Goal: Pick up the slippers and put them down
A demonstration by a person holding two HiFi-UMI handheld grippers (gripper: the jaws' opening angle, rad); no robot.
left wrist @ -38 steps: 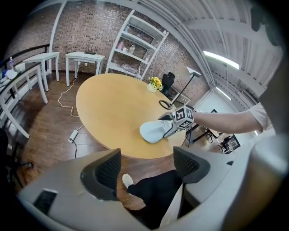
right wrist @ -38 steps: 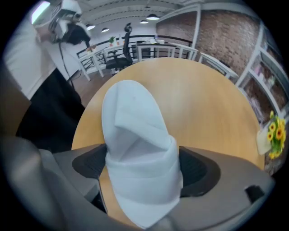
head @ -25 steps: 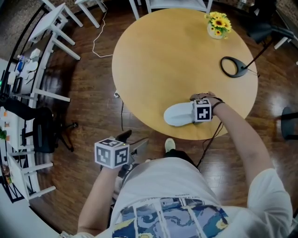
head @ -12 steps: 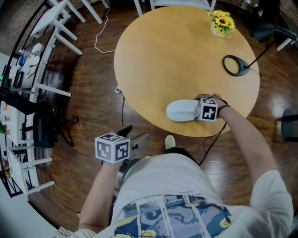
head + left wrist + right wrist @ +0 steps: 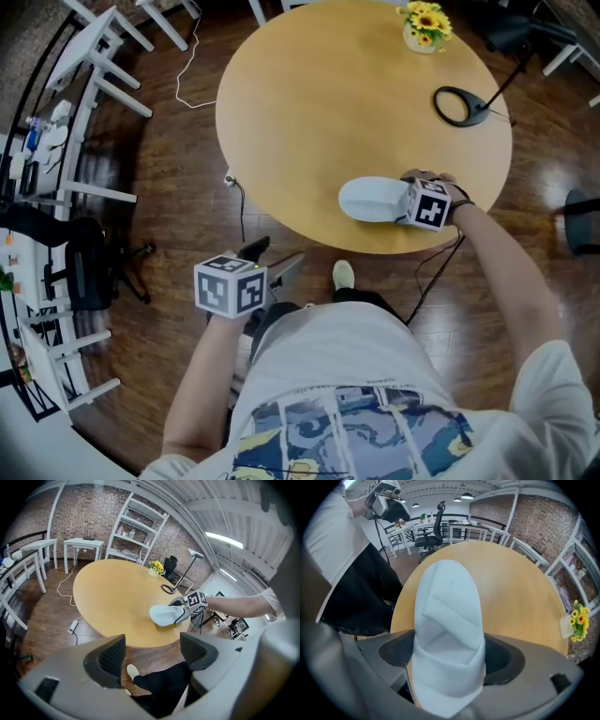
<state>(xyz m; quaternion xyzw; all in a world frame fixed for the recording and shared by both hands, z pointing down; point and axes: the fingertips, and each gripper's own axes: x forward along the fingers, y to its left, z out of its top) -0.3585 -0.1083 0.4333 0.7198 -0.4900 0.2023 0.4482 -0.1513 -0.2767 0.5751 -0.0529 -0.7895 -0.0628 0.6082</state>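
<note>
A white slipper (image 5: 373, 199) lies at the near edge of the round wooden table (image 5: 356, 103), toe pointing left in the head view. My right gripper (image 5: 405, 202) is shut on its heel end. Its jaws have just been closing with the slipper between them. In the right gripper view the slipper (image 5: 447, 616) is squeezed between both pads of the right gripper (image 5: 447, 653) and stretches away over the tabletop. My left gripper (image 5: 270, 261) hangs open and empty over the floor beside the person's lap. From the left gripper (image 5: 152, 653) view, the slipper (image 5: 164, 615) shows across the table.
A vase of yellow flowers (image 5: 422, 23) and a black lamp base (image 5: 459, 105) stand at the table's far right. White chairs (image 5: 103, 56) and a cluttered rack (image 5: 37, 178) are on the left. A cable (image 5: 192, 89) trails over the wooden floor. The person's shoe (image 5: 343, 274) is under the table edge.
The right gripper has rolled a little and risen slightly with the slipper's heel in its jaws. The left gripper has stayed almost where it was.
</note>
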